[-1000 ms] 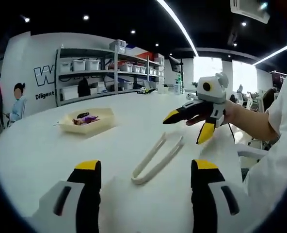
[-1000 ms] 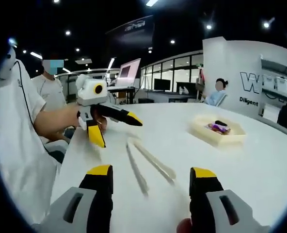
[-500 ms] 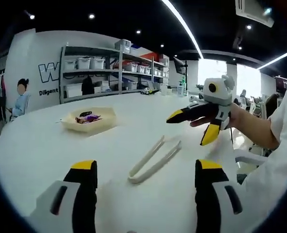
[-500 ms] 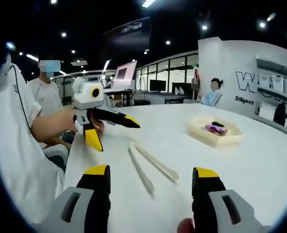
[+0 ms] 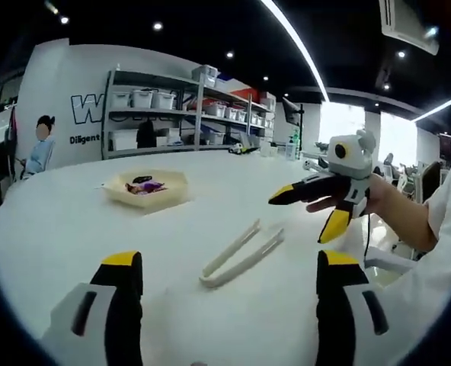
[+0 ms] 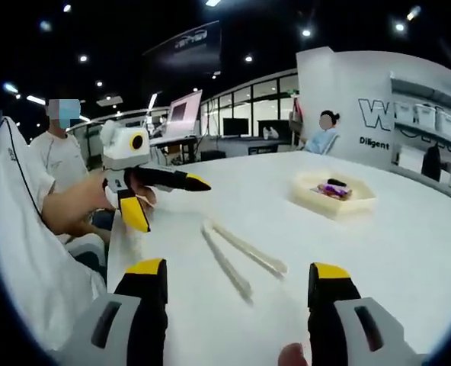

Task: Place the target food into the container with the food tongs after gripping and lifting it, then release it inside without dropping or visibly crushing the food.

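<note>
Cream food tongs (image 5: pixel 241 252) lie flat on the white table (image 5: pixel 73 229), just ahead of my left gripper (image 5: pixel 228 261), whose jaws stand wide apart with nothing between them. A pale hexagonal tray (image 5: pixel 164 200) further back holds dark and purple food (image 5: pixel 145 185). My right gripper (image 5: pixel 305 216), held in a hand, hovers open to the right of the tongs. In the right gripper view the tongs (image 6: pixel 241 255) lie ahead of my right gripper (image 6: pixel 237 268), my left gripper (image 6: pixel 171 204) hangs open at the left, and the tray (image 6: pixel 340 207) with its food (image 6: pixel 328 189) sits at the far right.
Shelves with storage bins (image 5: pixel 172 114) line the far wall. A seated person (image 5: pixel 39 145) is at the table's far end. A standing person (image 6: pixel 58 145) and a screen (image 6: pixel 183 114) are behind the table. A white sleeve (image 6: pixel 27 229) fills the left of the right gripper view.
Both cameras have shifted slightly, so the tongs and tray sit a little differently in the views. Tongs and tray stay on the table, and both grippers stay open.
</note>
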